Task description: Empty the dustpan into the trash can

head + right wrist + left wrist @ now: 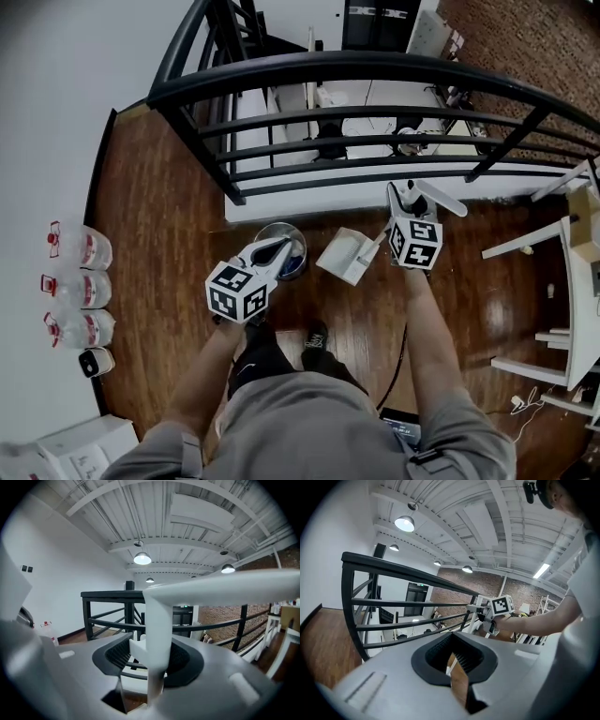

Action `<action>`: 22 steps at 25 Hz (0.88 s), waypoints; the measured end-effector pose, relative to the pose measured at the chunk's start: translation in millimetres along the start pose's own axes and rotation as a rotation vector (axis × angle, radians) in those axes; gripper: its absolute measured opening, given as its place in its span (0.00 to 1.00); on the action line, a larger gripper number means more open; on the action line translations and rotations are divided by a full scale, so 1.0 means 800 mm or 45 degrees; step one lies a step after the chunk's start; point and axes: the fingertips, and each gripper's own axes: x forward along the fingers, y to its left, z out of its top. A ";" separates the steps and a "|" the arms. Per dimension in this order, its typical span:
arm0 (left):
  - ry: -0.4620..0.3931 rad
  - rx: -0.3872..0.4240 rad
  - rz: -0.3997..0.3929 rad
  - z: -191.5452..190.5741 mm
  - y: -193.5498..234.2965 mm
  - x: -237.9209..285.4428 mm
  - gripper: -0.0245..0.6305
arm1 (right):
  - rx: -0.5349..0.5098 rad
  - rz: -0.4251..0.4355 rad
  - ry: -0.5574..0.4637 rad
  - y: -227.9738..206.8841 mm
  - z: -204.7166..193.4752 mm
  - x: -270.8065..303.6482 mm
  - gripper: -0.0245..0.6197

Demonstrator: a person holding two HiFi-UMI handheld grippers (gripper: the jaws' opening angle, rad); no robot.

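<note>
Right gripper [149, 662] pinches the dustpan [343, 255] handle and holds the pan just beside the trash can [266, 230], likely for tipping. Left gripper [457, 662] is narrowly parted and empty.

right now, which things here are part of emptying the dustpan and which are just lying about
for the job: dustpan, trash can, right gripper on the handle
lying about: bottles, box, table

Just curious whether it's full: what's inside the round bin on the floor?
Only a dark, bluish stretch inside the trash can shows, with no rubbish I can make out. The left gripper covers the rest, so its bottom is hidden.
</note>
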 end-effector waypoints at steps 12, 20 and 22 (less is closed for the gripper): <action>0.049 -0.031 -0.012 -0.030 0.002 0.024 0.04 | 0.047 0.013 0.091 0.013 -0.109 0.012 0.32; 0.060 -0.041 -0.007 -0.036 0.007 0.033 0.04 | 0.072 0.000 0.166 0.005 -0.143 0.004 0.32; 0.059 -0.040 -0.012 -0.036 0.002 0.036 0.04 | 0.078 -0.005 0.180 0.002 -0.148 -0.002 0.32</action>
